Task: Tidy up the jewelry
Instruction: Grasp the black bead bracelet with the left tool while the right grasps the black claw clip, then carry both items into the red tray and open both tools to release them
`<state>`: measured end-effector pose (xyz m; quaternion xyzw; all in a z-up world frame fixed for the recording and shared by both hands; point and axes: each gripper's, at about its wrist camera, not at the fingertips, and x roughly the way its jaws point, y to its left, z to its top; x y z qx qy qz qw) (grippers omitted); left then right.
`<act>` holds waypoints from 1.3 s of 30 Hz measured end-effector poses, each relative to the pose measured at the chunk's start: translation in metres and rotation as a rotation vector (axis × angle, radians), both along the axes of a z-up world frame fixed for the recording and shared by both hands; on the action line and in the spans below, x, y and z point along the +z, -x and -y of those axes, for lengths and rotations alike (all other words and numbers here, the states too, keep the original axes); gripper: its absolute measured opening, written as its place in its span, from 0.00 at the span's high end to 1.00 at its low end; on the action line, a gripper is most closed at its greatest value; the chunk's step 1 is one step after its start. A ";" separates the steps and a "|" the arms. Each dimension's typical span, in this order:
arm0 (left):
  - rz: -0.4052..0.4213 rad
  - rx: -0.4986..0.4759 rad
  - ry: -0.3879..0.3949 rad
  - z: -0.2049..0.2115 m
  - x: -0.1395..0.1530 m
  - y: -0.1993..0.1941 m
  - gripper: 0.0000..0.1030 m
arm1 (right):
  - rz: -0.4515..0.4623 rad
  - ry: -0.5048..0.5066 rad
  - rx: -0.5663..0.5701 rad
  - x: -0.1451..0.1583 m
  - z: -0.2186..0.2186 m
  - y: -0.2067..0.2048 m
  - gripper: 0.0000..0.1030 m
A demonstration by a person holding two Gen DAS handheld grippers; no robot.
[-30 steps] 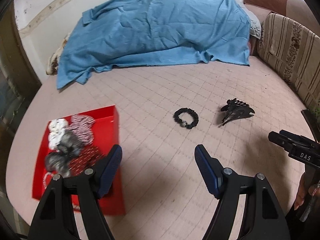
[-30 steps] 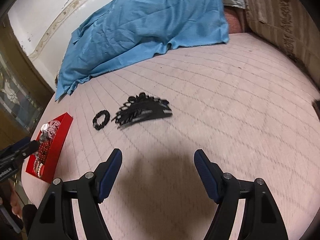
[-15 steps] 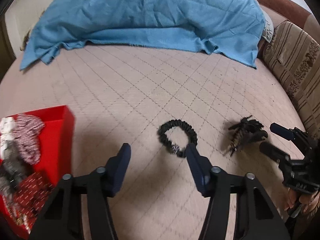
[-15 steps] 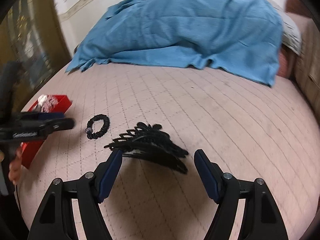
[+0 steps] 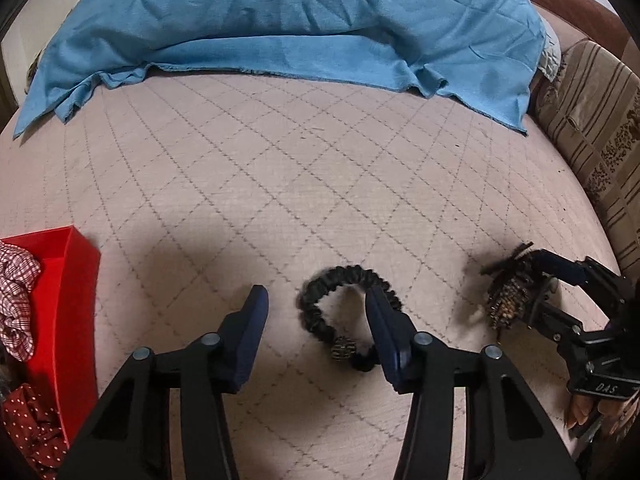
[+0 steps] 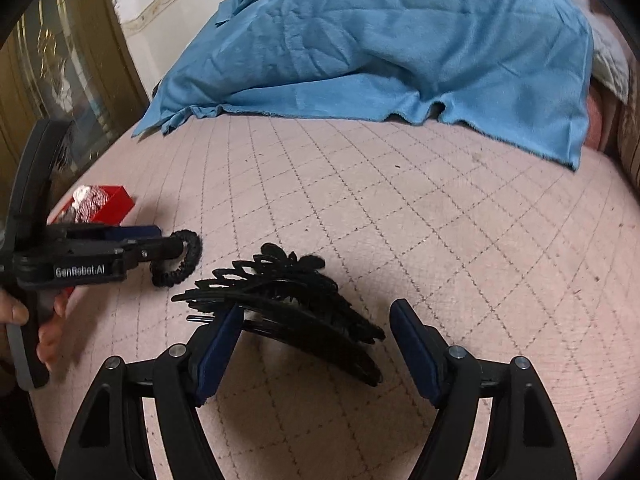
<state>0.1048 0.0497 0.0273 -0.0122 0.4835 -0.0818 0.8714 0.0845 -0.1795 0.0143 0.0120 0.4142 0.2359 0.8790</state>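
Both grippers have come down closer to the bed (image 5: pixel 320 184) than they were a moment ago. The blue blanket (image 5: pixel 304 20) lies far at the back. The red box (image 5: pixel 76 280) sits off to the left with cloth bits inside. The right gripper (image 6: pixel 316 334) is spread wide around the black hair claw (image 6: pixel 288 300), whose long side runs across between the fingers. The left gripper (image 5: pixel 316 312) is spread wide too, and the small black hair band (image 5: pixel 344 312) lies flat with its right finger over the ring. Each hand is nearest its own thing.
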 end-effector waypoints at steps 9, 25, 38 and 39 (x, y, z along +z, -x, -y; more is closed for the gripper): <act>0.009 -0.020 0.000 0.012 0.001 0.011 0.94 | -0.027 -0.098 0.008 0.008 -0.003 0.008 0.28; 0.121 -0.026 0.070 -0.008 0.062 0.087 0.94 | -0.047 -0.252 -0.102 0.026 0.006 0.040 0.28; 0.228 0.009 0.033 -0.040 0.106 0.167 0.94 | -0.026 -0.343 -0.184 0.046 0.003 0.109 0.28; 0.234 0.014 0.033 -0.043 0.109 0.173 0.94 | -0.024 -0.348 -0.186 0.048 0.000 0.115 0.28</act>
